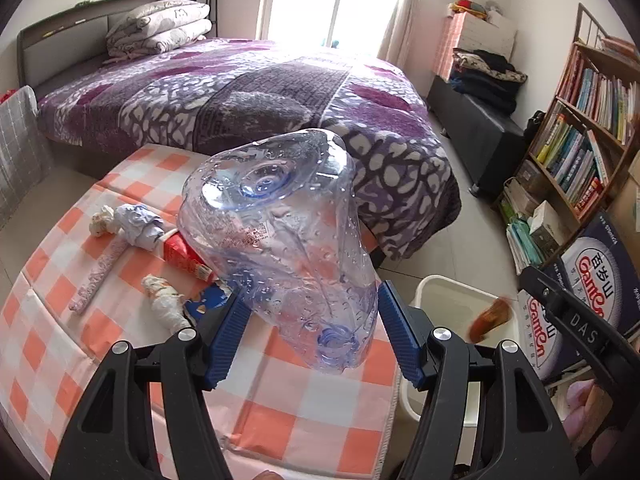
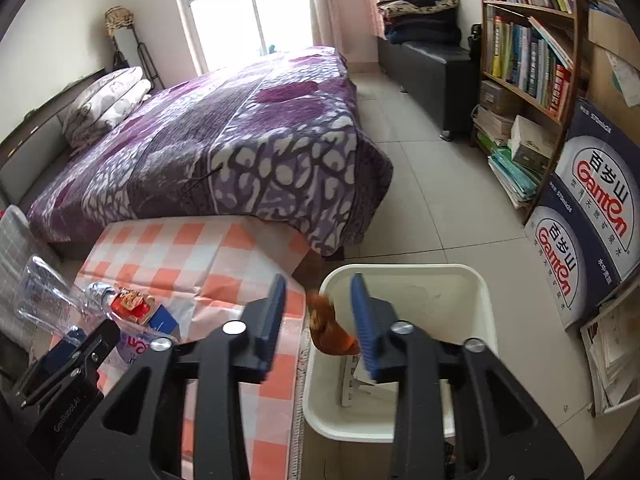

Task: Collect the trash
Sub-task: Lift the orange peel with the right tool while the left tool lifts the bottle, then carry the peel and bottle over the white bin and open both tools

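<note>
L tongs (image 1: 308, 336): blue pads closed in on both sides of a large clear plastic bottle (image 1: 280, 240), gripping it near the neck end. Bottle is crushed, base pointing up and away from camera, cap end low between the pads. Held above the worktop (image 1: 280, 412), not resting on it. In R wrist view the same bottle (image 2: 52, 292) shows at far left w/ L tongs' black frame below it.

R tongs (image 2: 320, 320): pads apart, moderate gap, not pressed on anything. A blurred orange-brown wrapper (image 2: 330, 328) sits in that gap, nearer the R pad; contact w/ pad cannot be confirmed. Wrapper is over the near-left rim area of the white bin (image 2: 476, 292). L wrist view shows the wrapper (image 1: 490, 318) blurred over the bin's (image 1: 436, 288) opening, R tongs' black arm alongside.

Bin: white, on the floor, just beside the worktop's R edge. Some pale flat material visible inside at bottom; type unclear.

Worktop: orange/white check cloth. Trash remaining on it, L wrist view: crumpled pale-blue paper (image 1: 138, 224), red carton (image 1: 184, 256) lying partly behind the bottle, two crumpled white tissue wads (image 1: 166, 300), a pinkish rolled stick-shaped item (image 1: 98, 276), a blue packet (image 1: 210, 304) partly hidden by L pad.

Surroundings: bed w/ purple cover (image 1: 248, 92) beyond worktop; bookshelf (image 2: 528, 48) and Ganten cartons (image 2: 592, 216) at R.
</note>
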Demonstrator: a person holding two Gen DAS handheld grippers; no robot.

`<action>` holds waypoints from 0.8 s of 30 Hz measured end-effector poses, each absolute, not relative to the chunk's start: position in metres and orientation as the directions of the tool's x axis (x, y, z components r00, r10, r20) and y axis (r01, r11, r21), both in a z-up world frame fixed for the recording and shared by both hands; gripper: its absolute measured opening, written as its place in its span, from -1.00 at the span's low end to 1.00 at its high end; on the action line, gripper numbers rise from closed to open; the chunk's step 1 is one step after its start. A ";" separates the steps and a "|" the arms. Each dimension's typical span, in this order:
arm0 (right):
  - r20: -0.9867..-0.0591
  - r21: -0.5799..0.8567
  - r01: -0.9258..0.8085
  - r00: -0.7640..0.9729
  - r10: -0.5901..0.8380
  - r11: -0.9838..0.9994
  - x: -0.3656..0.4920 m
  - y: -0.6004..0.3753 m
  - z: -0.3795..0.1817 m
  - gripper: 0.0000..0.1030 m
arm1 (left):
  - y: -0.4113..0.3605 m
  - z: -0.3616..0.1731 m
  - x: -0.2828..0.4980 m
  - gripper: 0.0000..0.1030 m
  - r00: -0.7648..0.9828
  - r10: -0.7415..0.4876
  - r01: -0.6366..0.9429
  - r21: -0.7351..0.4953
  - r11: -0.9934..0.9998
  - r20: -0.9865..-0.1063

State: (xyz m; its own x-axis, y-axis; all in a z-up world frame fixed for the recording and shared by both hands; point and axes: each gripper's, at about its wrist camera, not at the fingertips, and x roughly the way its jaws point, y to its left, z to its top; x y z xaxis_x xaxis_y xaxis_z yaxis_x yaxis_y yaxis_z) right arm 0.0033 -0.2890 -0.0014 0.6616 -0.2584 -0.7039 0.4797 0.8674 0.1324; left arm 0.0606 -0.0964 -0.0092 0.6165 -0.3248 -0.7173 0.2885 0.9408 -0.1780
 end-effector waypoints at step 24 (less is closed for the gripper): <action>-0.668 0.245 0.660 0.646 -0.370 0.710 -0.049 -0.368 0.011 0.64 | -0.200 -0.039 0.030 0.26 0.319 -0.581 0.499 -0.389 0.775 -0.749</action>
